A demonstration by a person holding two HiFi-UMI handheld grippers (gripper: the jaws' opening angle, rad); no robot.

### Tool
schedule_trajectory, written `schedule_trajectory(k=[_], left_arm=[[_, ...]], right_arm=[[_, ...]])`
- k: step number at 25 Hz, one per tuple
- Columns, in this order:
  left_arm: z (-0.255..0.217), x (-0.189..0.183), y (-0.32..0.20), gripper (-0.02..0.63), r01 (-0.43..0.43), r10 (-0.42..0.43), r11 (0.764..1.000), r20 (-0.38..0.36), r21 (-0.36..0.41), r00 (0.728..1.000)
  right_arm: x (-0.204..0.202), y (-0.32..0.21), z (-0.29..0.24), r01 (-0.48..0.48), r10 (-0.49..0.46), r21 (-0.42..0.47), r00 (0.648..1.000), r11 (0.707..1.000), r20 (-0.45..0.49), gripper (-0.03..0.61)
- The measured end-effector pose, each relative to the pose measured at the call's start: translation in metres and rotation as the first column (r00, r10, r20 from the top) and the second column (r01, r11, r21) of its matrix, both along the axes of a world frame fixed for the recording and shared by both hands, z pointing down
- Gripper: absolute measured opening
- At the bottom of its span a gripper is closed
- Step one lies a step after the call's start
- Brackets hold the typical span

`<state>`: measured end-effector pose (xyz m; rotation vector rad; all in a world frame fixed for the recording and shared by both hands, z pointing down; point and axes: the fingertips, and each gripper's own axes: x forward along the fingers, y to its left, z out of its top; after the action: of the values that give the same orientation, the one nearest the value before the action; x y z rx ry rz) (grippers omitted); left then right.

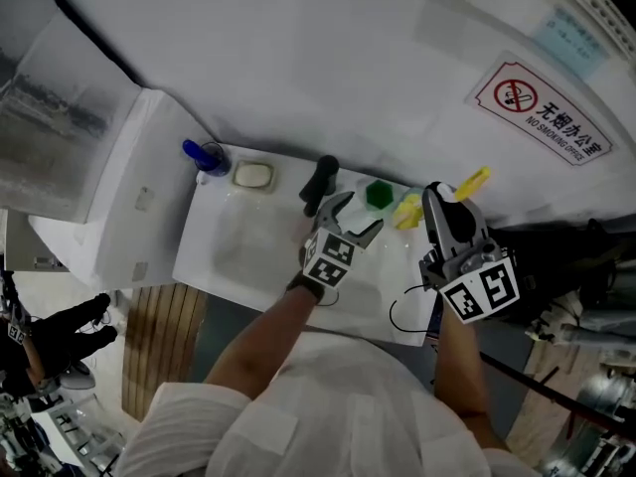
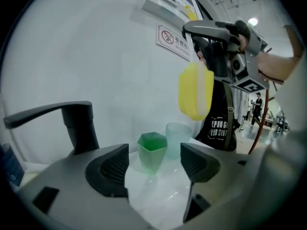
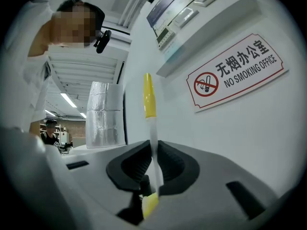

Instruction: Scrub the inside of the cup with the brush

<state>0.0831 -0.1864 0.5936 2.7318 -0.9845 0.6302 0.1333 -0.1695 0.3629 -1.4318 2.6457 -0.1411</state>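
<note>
Left gripper view: the left gripper [image 2: 153,169], jaws spread and empty, faces the green cup [image 2: 152,150] standing just ahead. The right gripper [image 3: 153,164] pinches the brush [image 3: 150,99]. The cup likely needs a square, firm clamp before scrubbing.

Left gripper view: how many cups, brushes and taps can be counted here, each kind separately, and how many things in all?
Cups: 2 (green cup, pale clear cup)
Brushes: 1 (yellow brush)
Taps: 1 (black tap)
Total: 4
</note>
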Motion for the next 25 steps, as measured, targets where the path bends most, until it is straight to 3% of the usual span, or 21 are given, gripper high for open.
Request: schedule_trajectory(k=[6,9,12,16,20,23,25], left_arm=[[0.014,-0.029,0.025,0.325,0.04,-0.041,0.989,-0.007,-0.142,0.999],[0.028,-0.05,0.04,0.324,0.094,-0.097,0.965,0.0,-0.245,0.995],[0.043,-0.066,0.054,0.305,0.132,-0.141,0.925,0.0,-0.357,0.99],[0.063,-0.09,0.058,0.305,0.253,-0.277,0.847,0.018,-0.466,0.961],[0.079,-0.108,0.056,0.305,0.378,-0.422,0.75,0.048,-0.544,0.906],[0.098,-0.115,0.056,0.305,0.433,-0.525,0.658,0.037,-0.616,0.85],[0.109,-0.123,0.055,0.306,0.49,-0.606,0.58,0.057,-0.651,0.794]], right_arm=[[-0.014,0.007,0.007,0.031,-0.031,-0.01,0.999,0.999,0.019,0.04],[-0.024,0.01,0.011,0.051,-0.051,-0.015,0.998,0.999,0.03,0.04],[-0.037,0.011,0.014,0.077,-0.076,-0.018,0.996,0.997,0.035,0.04],[-0.054,0.011,0.018,0.111,-0.11,-0.024,0.993,0.994,0.039,0.04],[-0.068,0.01,0.018,0.136,-0.135,-0.025,0.99,0.99,0.036,0.04],[-0.077,0.009,0.019,0.154,-0.153,-0.028,0.988,0.988,0.031,0.04],[-0.082,0.009,0.019,0.166,-0.166,-0.029,0.986,0.986,0.026,0.04]])
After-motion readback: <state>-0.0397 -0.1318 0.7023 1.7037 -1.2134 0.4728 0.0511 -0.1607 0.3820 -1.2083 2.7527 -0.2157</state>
